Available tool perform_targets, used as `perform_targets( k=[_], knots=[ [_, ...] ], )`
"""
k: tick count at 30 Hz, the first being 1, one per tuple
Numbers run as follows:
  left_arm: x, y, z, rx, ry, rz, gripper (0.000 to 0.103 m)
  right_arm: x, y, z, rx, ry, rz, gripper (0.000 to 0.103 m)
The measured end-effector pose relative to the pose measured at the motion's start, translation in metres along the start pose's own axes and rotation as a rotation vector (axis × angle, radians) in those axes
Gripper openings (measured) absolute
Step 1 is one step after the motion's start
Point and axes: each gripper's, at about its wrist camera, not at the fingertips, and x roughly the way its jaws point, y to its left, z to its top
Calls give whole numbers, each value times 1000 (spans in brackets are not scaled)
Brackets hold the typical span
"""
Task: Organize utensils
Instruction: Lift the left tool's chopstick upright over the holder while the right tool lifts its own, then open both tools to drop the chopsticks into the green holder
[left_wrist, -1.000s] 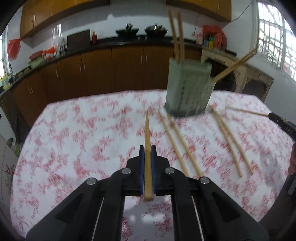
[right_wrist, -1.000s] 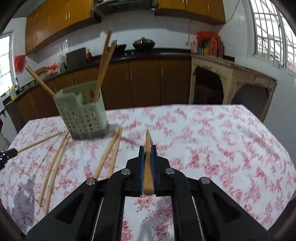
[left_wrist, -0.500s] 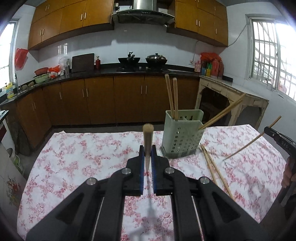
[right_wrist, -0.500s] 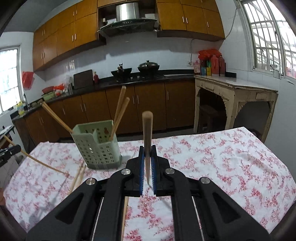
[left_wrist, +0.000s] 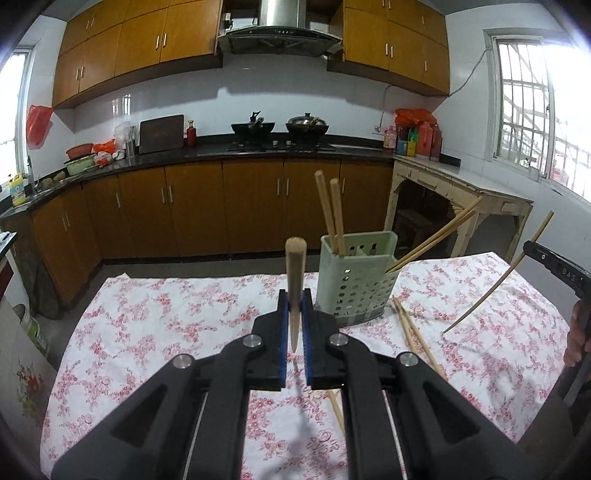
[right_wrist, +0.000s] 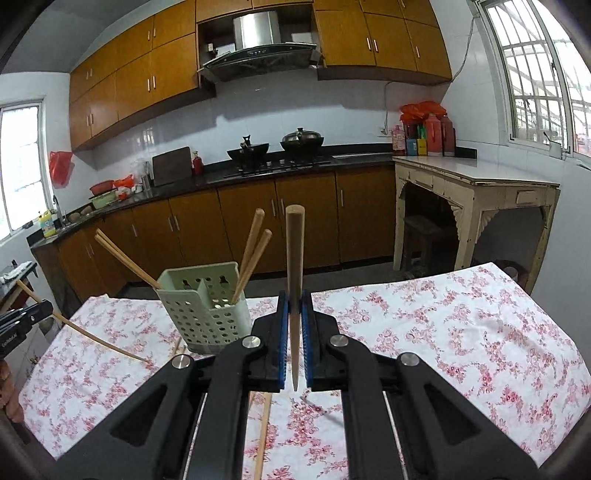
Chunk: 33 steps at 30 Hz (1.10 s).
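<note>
Chopsticks are the item in hand: the left hand-held gripper (left_wrist: 294, 325) is pinched on one chopstick (left_wrist: 295, 280), and the right hand-held gripper (right_wrist: 294, 325) is pinched on a second chopstick (right_wrist: 295, 266). Each stick stands roughly upright between the blue pads, thick end up, thin tip hanging below the jaws.

The green perforated utensil holder (left_wrist: 354, 280) stands on the floral tabletop (left_wrist: 155, 317), ahead and right of the left tool, ahead and left of the right tool. It holds two sticks upright in one compartment and two leaning outward at the opposite side. Loose chopsticks (left_wrist: 413, 332) lie on the cloth just beside its base.

Assessment: the step is delivery into the holder. Recommendations:
- Bring one tool over the rim at a time; both converge on one container and could clash.
- Lower the thin tip well inside a compartment before easing the pinch.
- Approach clear of the leaning pair, which juts out towards the right tool and could be knocked out.
- Keep the stick near vertical so it does not catch the divider or tip the light holder
</note>
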Motion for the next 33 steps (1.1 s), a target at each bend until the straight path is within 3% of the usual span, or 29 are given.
perform_targets(
  k=[12, 18, 26, 33],
  knots=[
    [-34, -41, 54, 44, -96, -90, 8, -25, 20, 56, 35, -61, 171, 7],
    [-36, -60, 95, 49, -175, -88, 8, -23, 39, 80, 10, -133, 190, 7],
    [-8, -84, 147, 32, -272, -41, 8, 6, 54, 99, -6, -194, 185, 7],
    [41, -92, 147, 9, -235, 4, 8, 51, 62, 89, -23, -140, 176, 7]
  ],
)
